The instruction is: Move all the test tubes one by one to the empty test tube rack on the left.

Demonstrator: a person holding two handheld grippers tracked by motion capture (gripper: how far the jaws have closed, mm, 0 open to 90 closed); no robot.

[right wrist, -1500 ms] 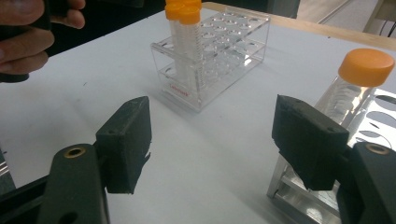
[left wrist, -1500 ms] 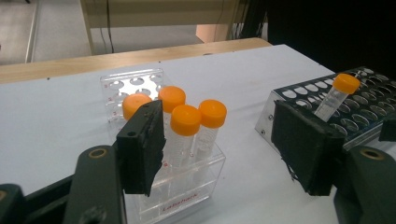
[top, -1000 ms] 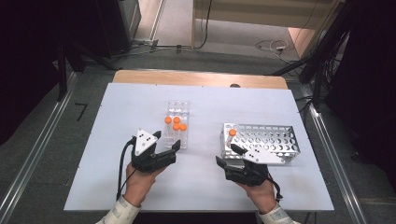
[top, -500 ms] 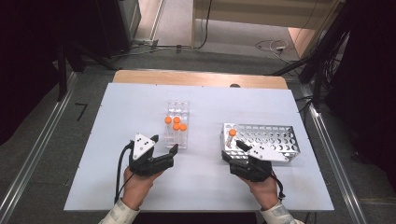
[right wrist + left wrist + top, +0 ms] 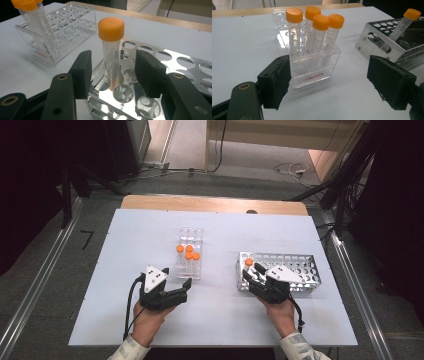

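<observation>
A clear plastic rack [image 5: 191,255] holds several orange-capped tubes [image 5: 315,37] at mid table. My left gripper [image 5: 186,290] lies just in front of it, open wide, its pads [image 5: 276,82] apart from the rack [image 5: 312,67]. A metal rack [image 5: 285,270] stands to the right with one orange-capped tube [image 5: 248,262] in a hole at its near left corner. My right gripper [image 5: 253,273] is open, its jaws on either side of that tube [image 5: 111,50] without touching it. The tube leans slightly in the left gripper view [image 5: 400,26].
The metal rack [image 5: 180,65] has many vacant holes. Bare white tabletop [image 5: 150,235] lies left of and behind the clear rack [image 5: 62,30]. A wooden strip [image 5: 210,204] borders the table's far edge. Cables trail from both grippers toward the person.
My right gripper has moved forward over the metal rack's near corner until its jaws flank the tube. The tube and the left gripper have stayed in place.
</observation>
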